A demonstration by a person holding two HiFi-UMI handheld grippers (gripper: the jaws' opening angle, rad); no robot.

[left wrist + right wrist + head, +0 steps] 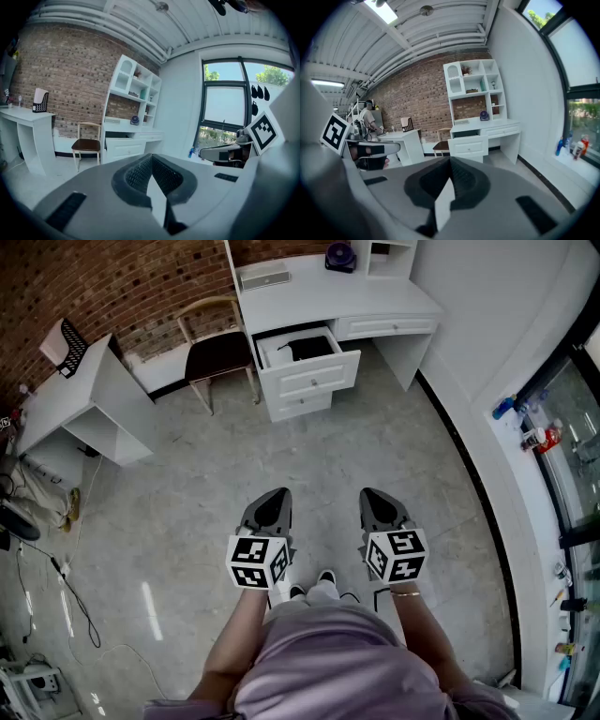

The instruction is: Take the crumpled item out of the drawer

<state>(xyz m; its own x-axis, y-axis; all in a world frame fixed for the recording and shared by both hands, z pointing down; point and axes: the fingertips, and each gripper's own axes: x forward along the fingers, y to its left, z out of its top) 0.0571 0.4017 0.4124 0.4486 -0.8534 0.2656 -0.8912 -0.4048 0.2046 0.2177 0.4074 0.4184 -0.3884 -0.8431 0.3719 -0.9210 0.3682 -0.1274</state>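
Two hand-held grippers (275, 495) (374, 495), both shut — one open drawer (314, 371) ahead.

Lilac top (337, 671), bracelet (406, 593); grey left gripper (272, 495), right gripper (376, 494).

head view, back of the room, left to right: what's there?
black mesh holder → wooden chair → open drawer → bottles on the window ledge
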